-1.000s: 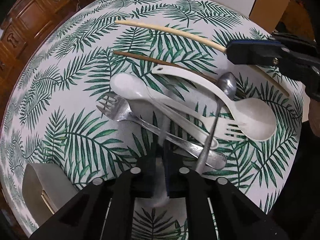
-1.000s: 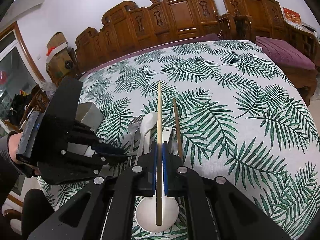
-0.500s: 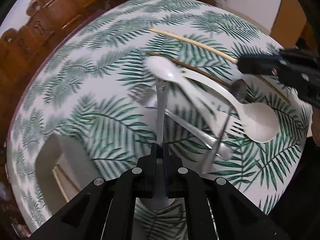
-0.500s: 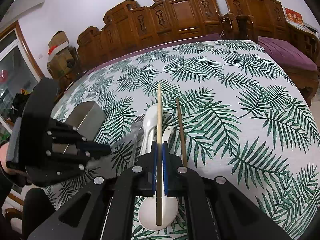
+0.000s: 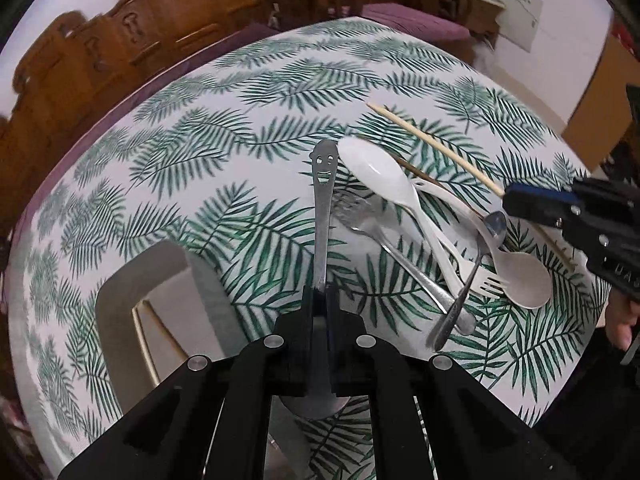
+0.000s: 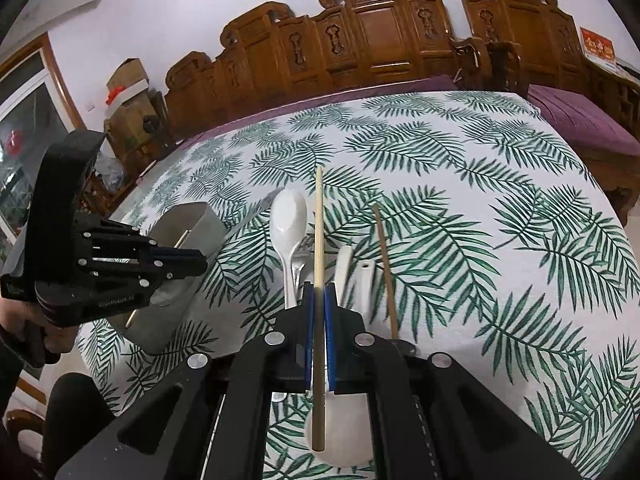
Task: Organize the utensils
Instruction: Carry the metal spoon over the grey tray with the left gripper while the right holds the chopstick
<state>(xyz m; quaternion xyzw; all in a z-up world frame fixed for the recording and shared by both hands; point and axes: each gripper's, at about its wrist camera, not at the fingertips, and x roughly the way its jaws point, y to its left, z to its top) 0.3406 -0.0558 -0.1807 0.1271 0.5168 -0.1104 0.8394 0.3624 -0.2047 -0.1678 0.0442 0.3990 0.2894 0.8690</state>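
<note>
left gripper (image 5: 320, 300): fingers pinched tight on the smiley spoon (image 5: 323, 216), lifted off the pile so it can go in the metal holder (image 5: 168, 280) just beside it.
right gripper (image 6: 319, 300): fingers squeezed on the pale chopstick (image 6: 319, 232), ready to sort.
worktop (image 6: 460, 184): other spoons, forks and a brown chopstick (image 6: 384, 264) lie mixed, waiting.

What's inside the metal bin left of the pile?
The metal bin shows a pale chopstick leaning along its inner wall. The left gripper, shut on a metal spoon, covers the bin's near part, so any other contents are hidden.
</note>
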